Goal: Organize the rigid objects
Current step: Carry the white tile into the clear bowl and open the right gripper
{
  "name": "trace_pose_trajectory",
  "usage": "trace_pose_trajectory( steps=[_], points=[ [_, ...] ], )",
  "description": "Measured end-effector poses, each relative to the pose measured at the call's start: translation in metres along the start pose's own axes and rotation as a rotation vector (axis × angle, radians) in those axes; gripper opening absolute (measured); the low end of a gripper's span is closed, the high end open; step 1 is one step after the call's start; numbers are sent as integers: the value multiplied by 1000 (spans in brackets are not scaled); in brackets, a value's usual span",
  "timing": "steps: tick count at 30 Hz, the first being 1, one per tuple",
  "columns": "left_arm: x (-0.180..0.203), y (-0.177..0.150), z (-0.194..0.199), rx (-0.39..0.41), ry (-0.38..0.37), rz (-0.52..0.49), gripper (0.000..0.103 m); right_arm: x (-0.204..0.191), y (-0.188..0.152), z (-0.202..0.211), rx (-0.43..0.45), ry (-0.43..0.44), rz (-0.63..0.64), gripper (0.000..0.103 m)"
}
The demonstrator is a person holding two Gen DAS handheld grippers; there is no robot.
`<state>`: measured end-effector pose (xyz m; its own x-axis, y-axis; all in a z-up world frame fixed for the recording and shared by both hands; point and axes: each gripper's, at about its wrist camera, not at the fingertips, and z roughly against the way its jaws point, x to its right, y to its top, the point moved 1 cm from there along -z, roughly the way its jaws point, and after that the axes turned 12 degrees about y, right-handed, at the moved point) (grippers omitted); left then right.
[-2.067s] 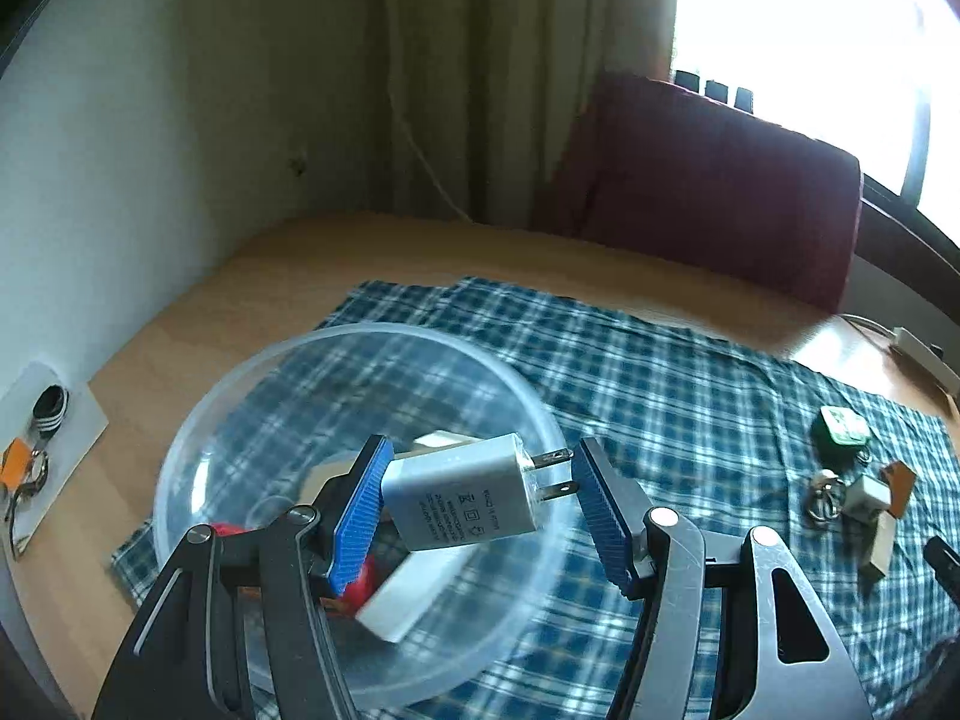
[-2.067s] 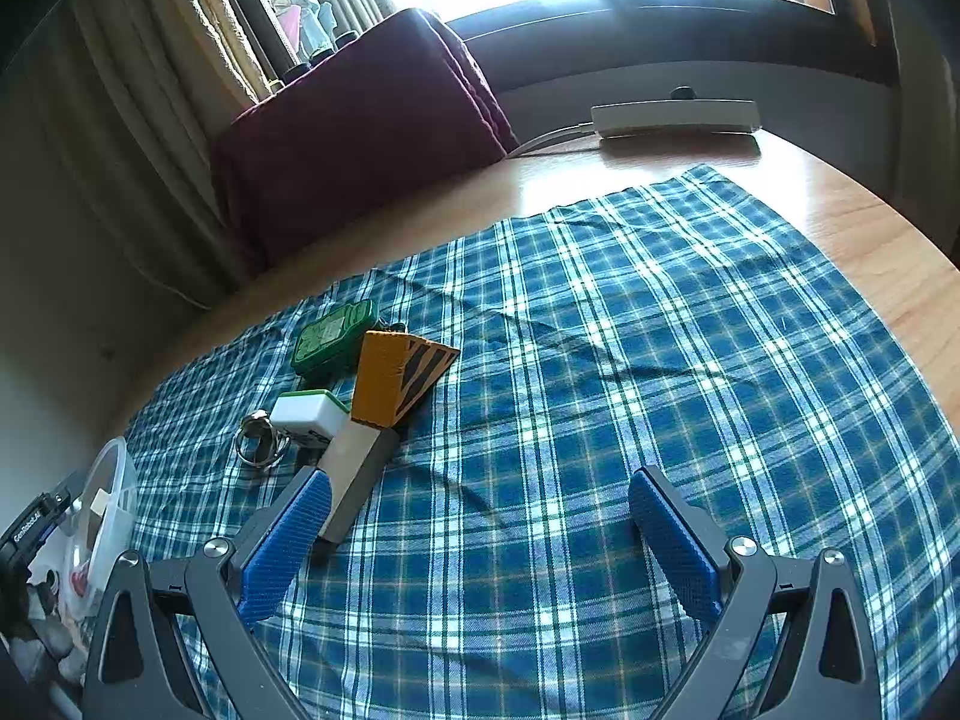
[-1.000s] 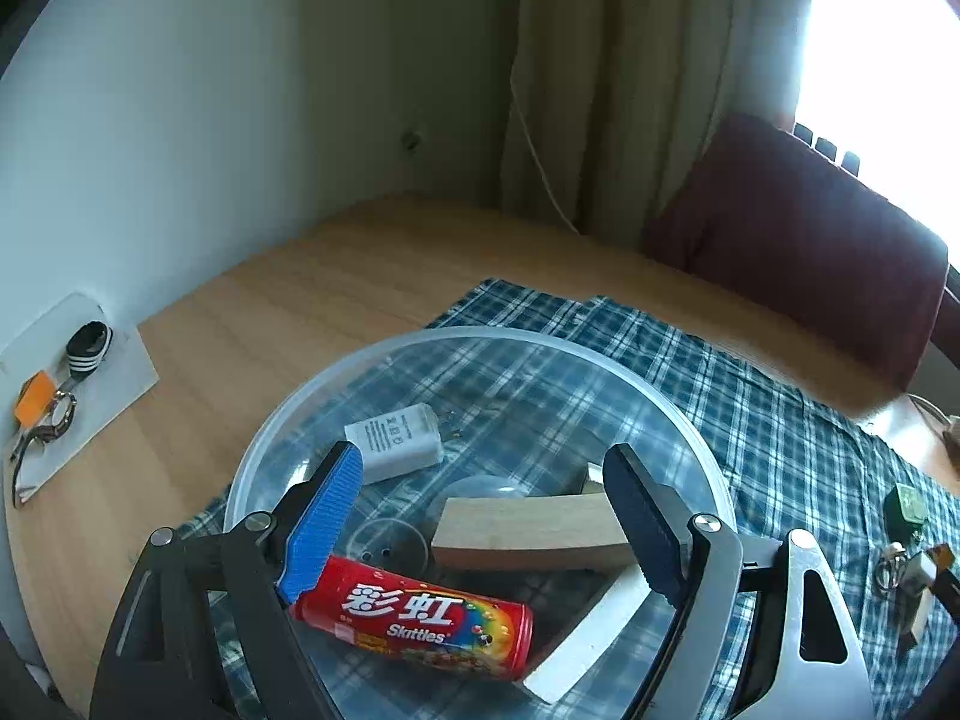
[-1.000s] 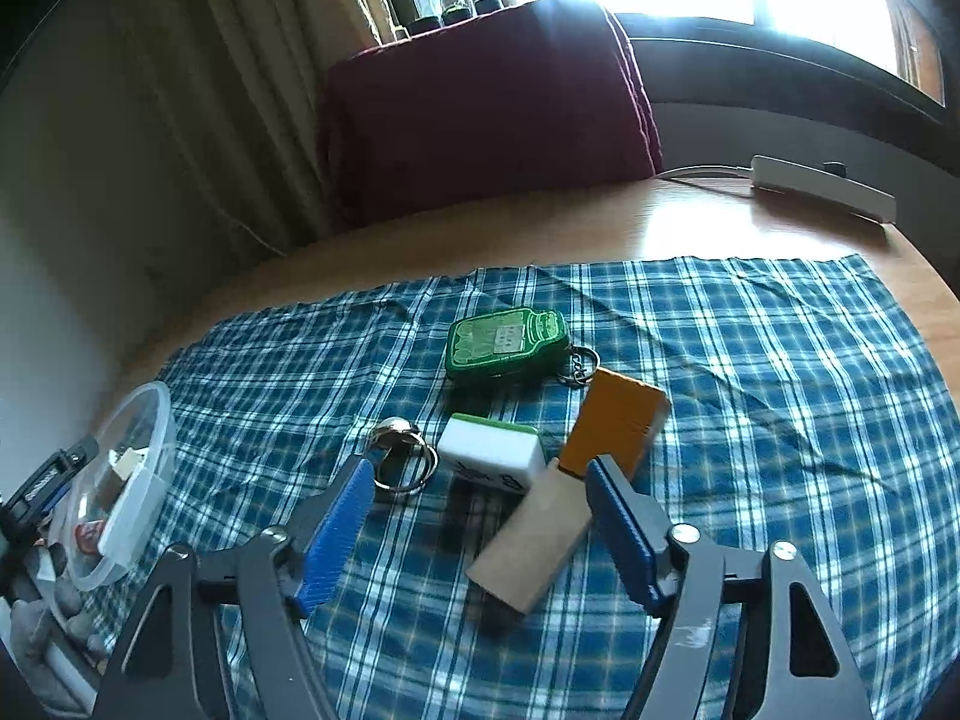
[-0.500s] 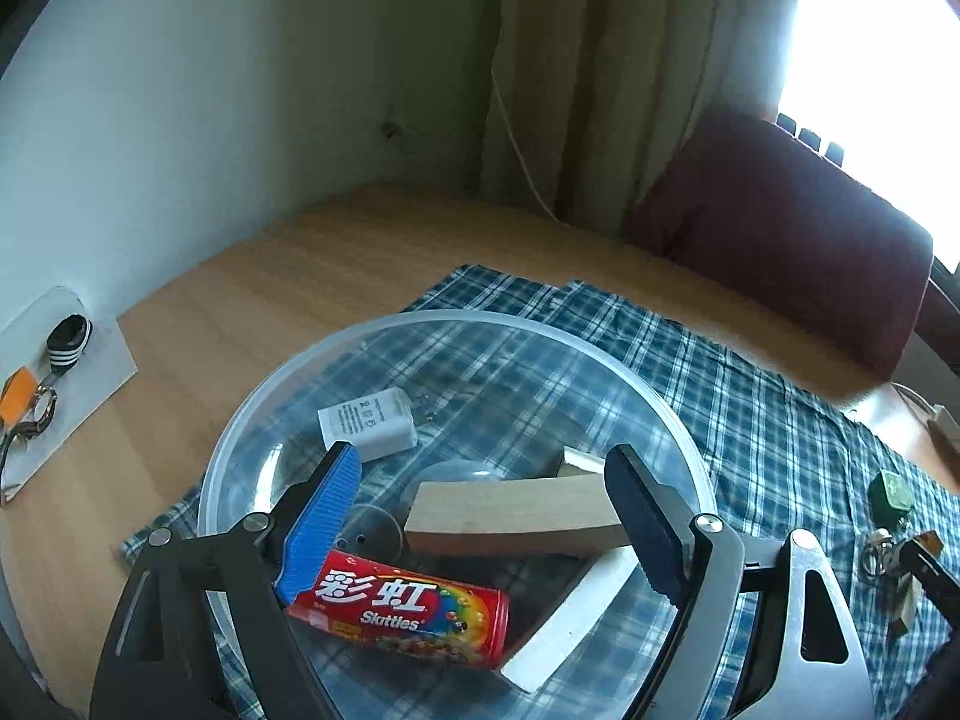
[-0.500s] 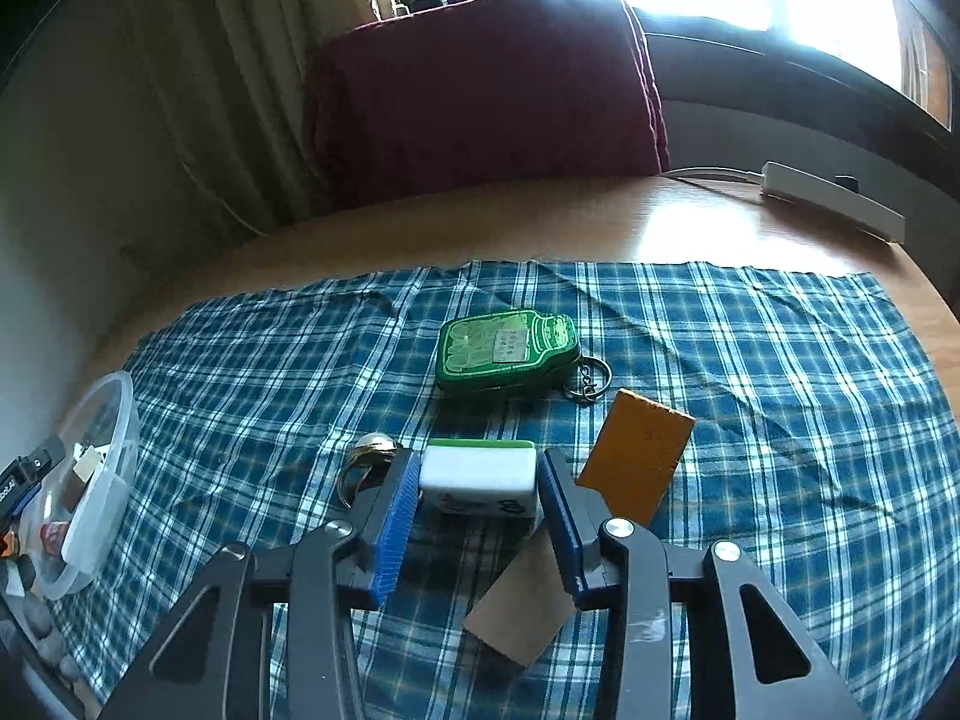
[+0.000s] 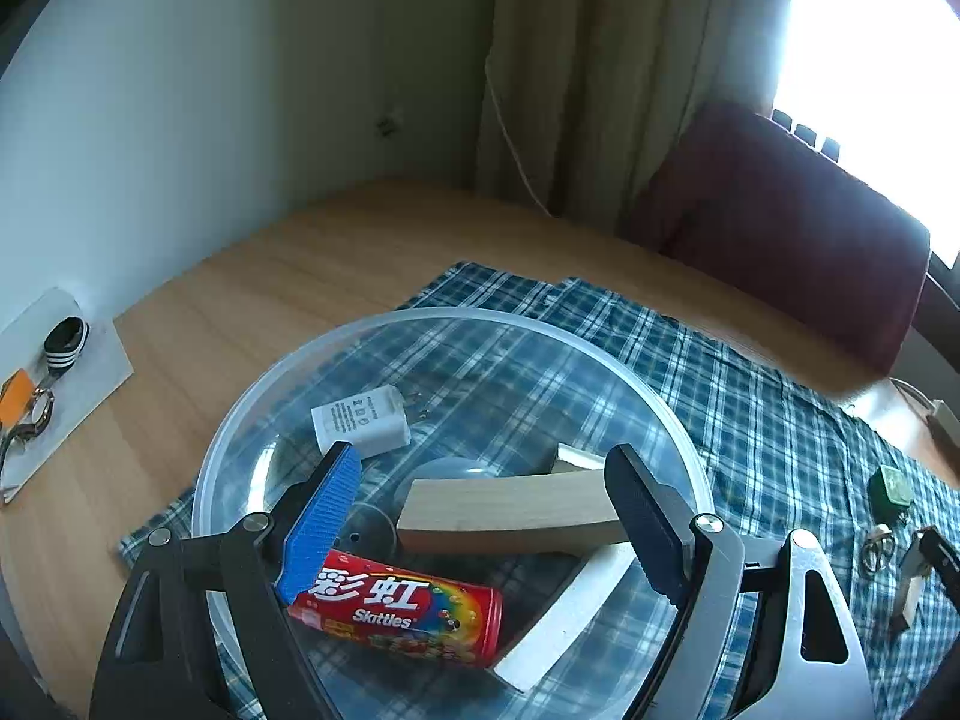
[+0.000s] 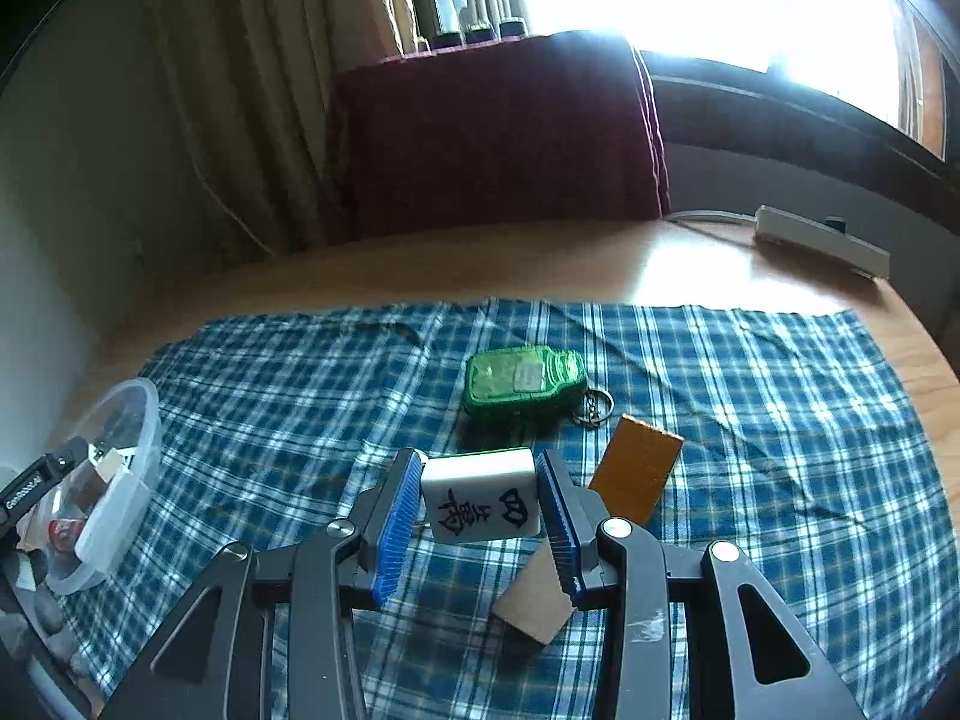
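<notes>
A clear plastic bowl [image 7: 252, 396] sits on the blue plaid cloth [image 7: 750, 396]. Inside lie a white charger [image 7: 360, 420], a wooden block [image 7: 510, 507], a red Skittles can [image 7: 396, 603] and a white bar [image 7: 564, 618]. My left gripper [image 7: 480, 516] hovers open over the bowl, holding nothing. In the right wrist view my right gripper [image 8: 477, 519] is shut on a white mahjong tile [image 8: 480, 504], lifted off the cloth. Beneath and beyond it lie a tan wooden block [image 8: 534, 594], an orange block [image 8: 639, 471] and a green bottle-shaped keychain [image 8: 522, 381].
A white card with keys and a fob [image 7: 48, 372] lies on the wooden table [image 7: 288, 276] at the left. A dark red chair back [image 8: 498, 132] stands behind the table. A white power strip [image 8: 822, 240] rests at the far right edge. The bowl [image 8: 120, 480] shows at the left.
The left gripper dropped the charger into the bowl and stays open above it. The right gripper moved over the mahjong tile, shut on it and raised it, tilting its face up.
</notes>
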<state>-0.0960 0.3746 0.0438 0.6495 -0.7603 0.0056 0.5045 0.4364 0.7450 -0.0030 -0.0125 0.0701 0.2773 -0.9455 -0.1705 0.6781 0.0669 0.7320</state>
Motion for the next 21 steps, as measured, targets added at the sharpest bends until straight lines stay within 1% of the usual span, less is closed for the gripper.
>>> trace_pose_trajectory(
  steps=[4,7,15,21],
  points=[
    [-3,2,0,4,-6,10,84,-13,-1,6,8,30,12,42],
    [-5,3,2,11,-11,18,84,-30,-2,9,10,72,26,42],
    [-22,7,7,26,-19,65,84,-89,-4,-2,-27,231,73,42],
    [-44,11,6,45,6,116,84,-141,-5,-20,-76,351,110,42]
  ],
)
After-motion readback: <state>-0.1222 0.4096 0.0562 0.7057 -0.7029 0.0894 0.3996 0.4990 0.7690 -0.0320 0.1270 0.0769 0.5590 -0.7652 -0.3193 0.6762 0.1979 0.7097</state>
